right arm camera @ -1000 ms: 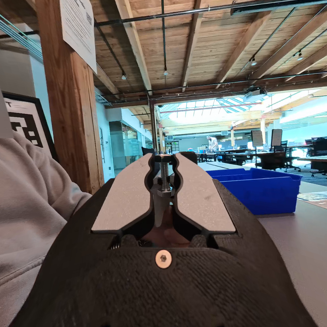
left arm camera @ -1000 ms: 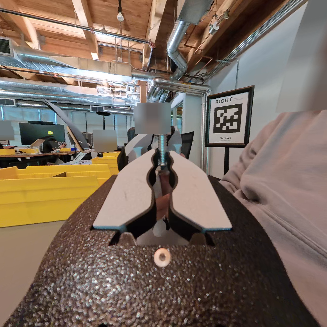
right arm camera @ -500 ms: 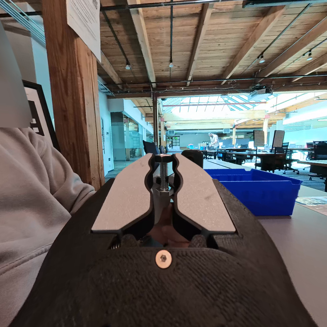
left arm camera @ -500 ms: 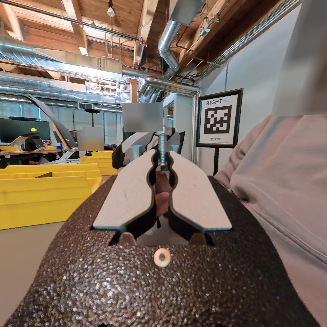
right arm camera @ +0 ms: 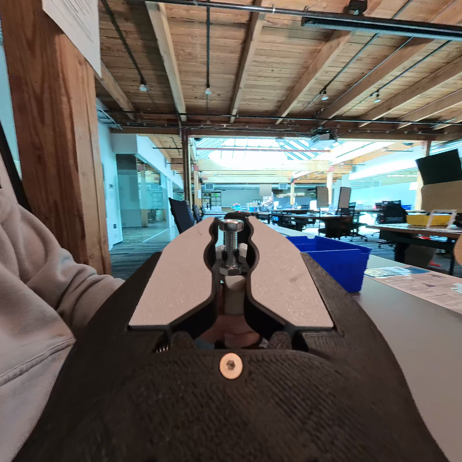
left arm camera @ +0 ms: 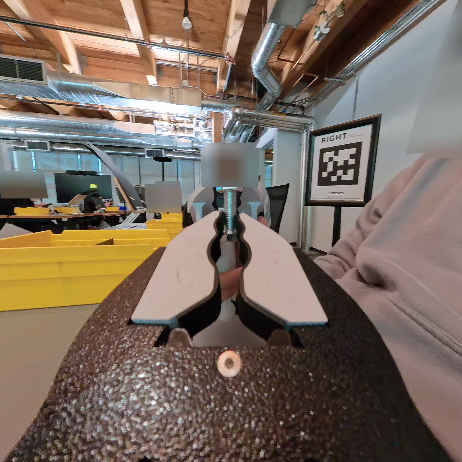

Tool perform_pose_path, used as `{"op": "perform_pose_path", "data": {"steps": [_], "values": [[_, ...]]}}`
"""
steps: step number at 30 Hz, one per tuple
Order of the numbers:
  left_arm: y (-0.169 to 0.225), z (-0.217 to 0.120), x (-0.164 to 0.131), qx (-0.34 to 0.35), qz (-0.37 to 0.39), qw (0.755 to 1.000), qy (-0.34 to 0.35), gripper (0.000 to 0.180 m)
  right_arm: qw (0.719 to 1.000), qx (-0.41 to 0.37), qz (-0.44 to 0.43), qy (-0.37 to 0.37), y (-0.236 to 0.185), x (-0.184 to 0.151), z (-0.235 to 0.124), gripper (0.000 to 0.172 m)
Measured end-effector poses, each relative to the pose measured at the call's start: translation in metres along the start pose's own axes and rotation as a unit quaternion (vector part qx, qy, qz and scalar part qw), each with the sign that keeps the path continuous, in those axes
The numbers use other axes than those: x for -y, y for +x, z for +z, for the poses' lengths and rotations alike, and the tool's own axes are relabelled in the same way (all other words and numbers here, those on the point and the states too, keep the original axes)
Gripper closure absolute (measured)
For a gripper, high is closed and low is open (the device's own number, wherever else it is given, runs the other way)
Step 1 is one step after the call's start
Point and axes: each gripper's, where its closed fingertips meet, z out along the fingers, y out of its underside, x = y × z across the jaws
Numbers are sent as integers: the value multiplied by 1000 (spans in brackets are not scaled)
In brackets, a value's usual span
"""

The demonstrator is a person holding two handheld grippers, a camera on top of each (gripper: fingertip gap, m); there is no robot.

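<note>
My left gripper (left arm camera: 229,218) is shut on the threaded shank of a silver bolt (left arm camera: 229,210), which stands upright at its fingertips. The bolt's top end is hidden by a blur patch. The right gripper's grey fingers (left arm camera: 200,208) show just behind the bolt, on both sides of it. In the right wrist view the bolt's hex head (right arm camera: 231,225) sits at the tips of my right gripper (right arm camera: 232,221). A hex nut (right arm camera: 231,270) on the shank sits lower between the fingers, and the right fingers close on it. The left gripper's pale fingertips (right arm camera: 220,250) flank the shank between head and nut.
Yellow bins (left arm camera: 75,262) stand on the grey table (left arm camera: 37,350) to the left. A blue bin (right arm camera: 332,265) and printed sheets (right arm camera: 412,282) lie to the right. A framed sign on a stand (left arm camera: 340,162), a wooden pillar (right arm camera: 50,150) and the person's grey sleeve (left arm camera: 387,275) are close by. Left and right tips are no more than a few centimetres apart.
Both grasps have held. The right view has swung to the right around the bolt, and the nut sits slightly closer to the head. The left view swung left, then back right.
</note>
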Motion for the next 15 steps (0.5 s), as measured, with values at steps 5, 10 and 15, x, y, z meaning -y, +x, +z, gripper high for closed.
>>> {"op": "perform_pose_path", "data": {"steps": [5, 10, 15], "values": [[-21, -9, 2, 83, 26, 996, 3, 172, 992, -99, -75, -24, 19, -2, 1, 129], [-30, -13, 1, 120, 42, 992, -8, 172, 974, -180, -125, -60, 33, -9, 5, 131], [-30, -11, -3, 124, 55, 990, -23, 172, 971, -186, -128, -79, 33, -16, 9, 154]]}}
